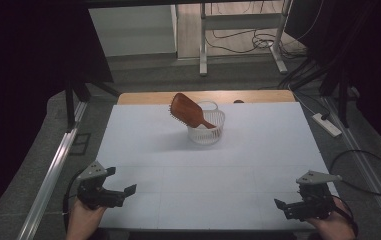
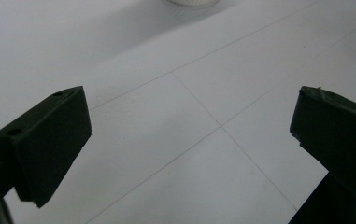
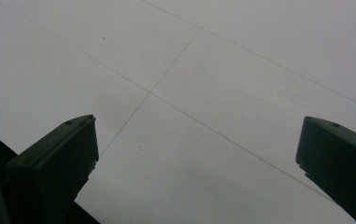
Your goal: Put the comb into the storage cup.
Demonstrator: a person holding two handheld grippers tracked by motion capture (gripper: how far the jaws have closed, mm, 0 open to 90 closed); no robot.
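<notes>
1. Target: brown wooden hairbrush [image 1: 186,110], sitting in a white wire basket [image 1: 207,131] at the far centre of the white table [image 1: 143,150]. Paddle head sticks up and out over the basket's left rim; handle runs down to the right into the basket.
2. Long axis: tilted, upper-left to lower-right in the high view. Head is the exposed part; the handle end is inside the wire wall.
3. Left gripper [image 1: 119,192]: near-left edge of the table, jaws wide apart, holding nothing. Its own view shows bare table between the jaws and the basket's base [image 2: 190,2] just at the top edge, so it points roughly toward the target.
4. Right gripper [image 1: 288,206]: near-right edge, jaws also apart, nothing held. Its view shows bare table and seam lines.
5. Key relation: brush lies well ahead of both grippers, slightly left of the midline between them. Left looks marginally nearer and faces the protruding head; my call is left goes for the head, right steadies the basket.
6. Obstructions: none on the table between grippers and basket. The only constraint is the basket rim around the handle, so lift up and left, or the basket may tip or drag.
7. Off-table: desk legs, cables and a power strip [image 1: 327,124] on the floor at right, irrelevant to the reach.
</notes>
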